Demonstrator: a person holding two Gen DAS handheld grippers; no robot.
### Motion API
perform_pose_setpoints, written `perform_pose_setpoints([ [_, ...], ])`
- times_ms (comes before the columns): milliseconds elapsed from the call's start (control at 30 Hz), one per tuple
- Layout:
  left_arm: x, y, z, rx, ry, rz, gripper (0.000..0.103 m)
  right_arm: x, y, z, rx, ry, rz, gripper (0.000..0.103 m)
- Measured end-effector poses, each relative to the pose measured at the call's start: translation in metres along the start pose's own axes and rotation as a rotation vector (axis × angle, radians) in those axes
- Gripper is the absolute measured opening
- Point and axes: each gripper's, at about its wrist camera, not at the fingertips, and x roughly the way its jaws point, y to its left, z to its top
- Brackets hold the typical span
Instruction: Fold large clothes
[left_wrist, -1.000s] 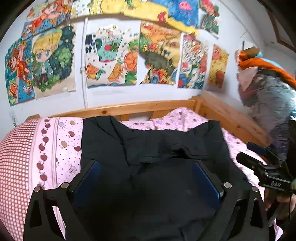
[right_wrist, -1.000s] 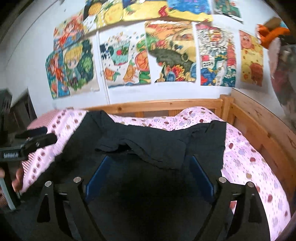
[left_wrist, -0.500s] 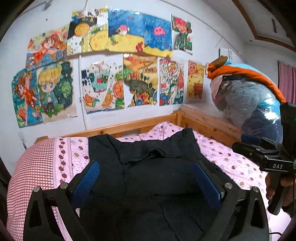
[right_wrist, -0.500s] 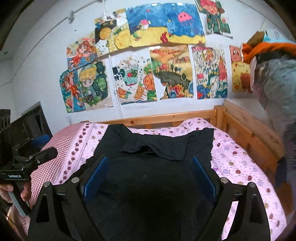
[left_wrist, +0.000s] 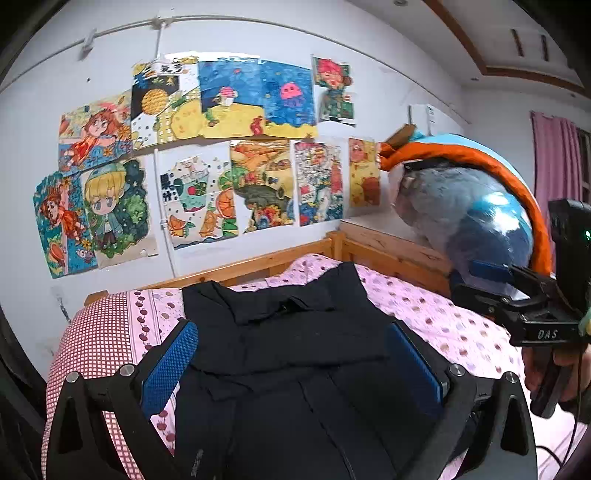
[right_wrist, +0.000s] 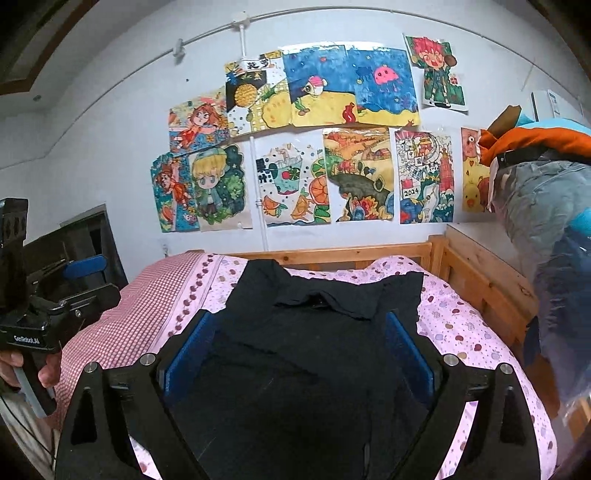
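Note:
A large black collared garment (left_wrist: 295, 350) lies spread on the bed, collar toward the headboard; it also shows in the right wrist view (right_wrist: 314, 350). My left gripper (left_wrist: 291, 354) is open and empty, held above the garment's near part. My right gripper (right_wrist: 299, 350) is open and empty too, raised over the garment's middle. Each gripper shows in the other's view: the right one at the right edge (left_wrist: 532, 314), the left one at the left edge (right_wrist: 40, 314). Neither touches the cloth.
The bed has a pink dotted sheet (right_wrist: 458, 325) and a red-checked pillow (left_wrist: 96, 332) at the left. A wooden bed frame (right_wrist: 480, 273) runs along the back and right. A bagged bundle of bedding (left_wrist: 472, 210) sits on the right ledge. Drawings cover the wall (right_wrist: 314, 147).
Both grippers have risen and pulled back from the garment, which now looks smaller and lower in both views. More wall shows. Both stayed open.

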Motion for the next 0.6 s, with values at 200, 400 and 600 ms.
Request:
perform_pose_setpoints([
  [200, -0.017, -0.012, -0.020, 0.056, 0.013, -0.016, 0.103, -0.024, 0.004, -0.023, -0.008, 0.006, -0.009, 0.090],
  [400, -0.017, -0.009, -0.039, 0.046, 0.035, -0.038, 0.103, -0.032, 0.001, -0.040, -0.009, 0.027, -0.017, 0.091],
  [600, -0.003, -0.001, -0.059, 0.062, 0.087, -0.019, 0.103, -0.024, 0.000, -0.060, -0.003, 0.060, -0.016, 0.091],
])
